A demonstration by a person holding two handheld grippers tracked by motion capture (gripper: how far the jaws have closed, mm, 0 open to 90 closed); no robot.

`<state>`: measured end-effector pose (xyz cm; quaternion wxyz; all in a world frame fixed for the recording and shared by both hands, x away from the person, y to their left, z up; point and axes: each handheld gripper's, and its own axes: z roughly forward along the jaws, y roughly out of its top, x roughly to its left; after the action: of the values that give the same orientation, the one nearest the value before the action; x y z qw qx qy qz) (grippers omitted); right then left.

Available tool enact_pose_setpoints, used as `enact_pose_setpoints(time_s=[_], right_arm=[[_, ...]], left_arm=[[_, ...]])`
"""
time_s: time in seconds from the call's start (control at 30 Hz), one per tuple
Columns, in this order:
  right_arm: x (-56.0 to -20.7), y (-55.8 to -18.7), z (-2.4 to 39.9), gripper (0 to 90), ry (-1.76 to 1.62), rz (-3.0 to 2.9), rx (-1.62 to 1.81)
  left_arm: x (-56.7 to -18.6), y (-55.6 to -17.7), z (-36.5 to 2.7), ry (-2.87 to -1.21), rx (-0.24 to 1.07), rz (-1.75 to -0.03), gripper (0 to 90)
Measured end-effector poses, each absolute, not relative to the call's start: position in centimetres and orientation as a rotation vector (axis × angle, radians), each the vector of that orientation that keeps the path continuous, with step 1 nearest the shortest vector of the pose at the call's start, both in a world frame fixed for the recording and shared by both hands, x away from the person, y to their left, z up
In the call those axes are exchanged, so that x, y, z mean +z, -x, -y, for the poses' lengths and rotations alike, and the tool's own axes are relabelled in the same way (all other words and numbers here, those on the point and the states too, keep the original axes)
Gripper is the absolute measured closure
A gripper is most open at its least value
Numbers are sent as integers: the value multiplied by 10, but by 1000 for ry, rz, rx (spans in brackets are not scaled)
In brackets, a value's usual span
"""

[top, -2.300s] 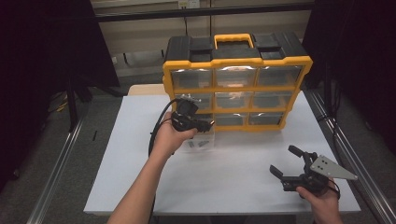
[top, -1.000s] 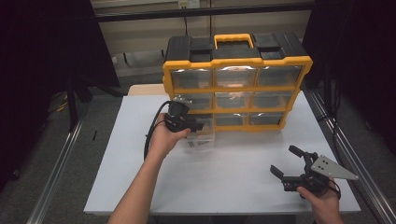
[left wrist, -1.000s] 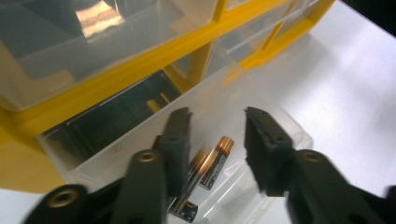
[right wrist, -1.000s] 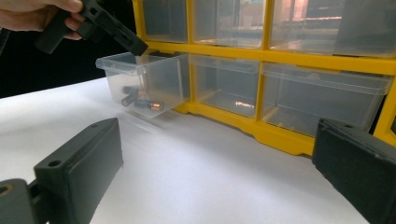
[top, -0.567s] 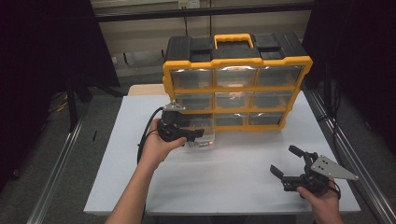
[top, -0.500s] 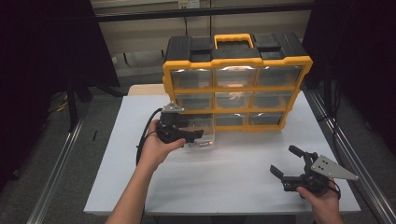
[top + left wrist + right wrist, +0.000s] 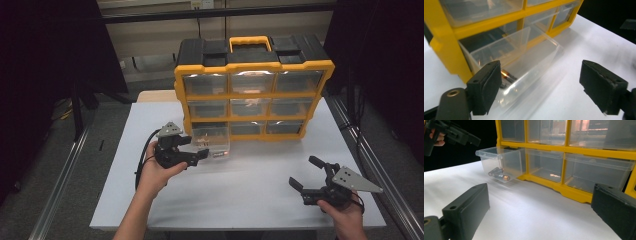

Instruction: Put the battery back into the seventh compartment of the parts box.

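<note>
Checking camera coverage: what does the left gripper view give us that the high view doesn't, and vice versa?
Left gripper view alone: the small metal parts in the pulled-out clear drawer, seen close, and the open gap between the left gripper pads, with nothing held.

High view alone: the whole yellow organizer with its handle, both forearms, and the right gripper open above the white table.

Both: the bottom-left drawer pulled out, the organizer's yellow frame, the table.

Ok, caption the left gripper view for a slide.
Open hand-held gripper facing the pulled-out clear drawer of a yellow organizer.
</note>
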<state>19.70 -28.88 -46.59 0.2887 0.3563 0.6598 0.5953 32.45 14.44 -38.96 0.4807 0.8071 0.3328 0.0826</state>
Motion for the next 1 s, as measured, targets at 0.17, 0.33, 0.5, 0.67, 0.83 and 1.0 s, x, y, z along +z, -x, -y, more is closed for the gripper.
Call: enact_pose_setpoints(time_s=[0.17, 0.33, 0.5, 0.67, 0.83, 1.0], right_arm=[[-466, -197, 288, 15, -956, -1766, 1585], [-466, -197, 289, 15, -959, -1764, 1587], [-466, -197, 288, 14, -958, -1771, 1582], [-466, -197, 289, 14, -956, -1767, 1587], [-466, -197, 289, 13, -959, -1772, 1580], [-466, -197, 288, 13, -966, -1772, 1577]], left_arm=[[-399, -319, -156, -1931, 199, -804, 153], [-409, -312, -165, -1912, 202, -806, 114], [-419, -308, -179, -1887, 218, -830, 101], [-423, -302, -193, -1838, 242, -851, 86], [-432, -293, -207, -1797, 289, -856, 77], [-440, -284, -221, -1754, 338, -866, 66]])
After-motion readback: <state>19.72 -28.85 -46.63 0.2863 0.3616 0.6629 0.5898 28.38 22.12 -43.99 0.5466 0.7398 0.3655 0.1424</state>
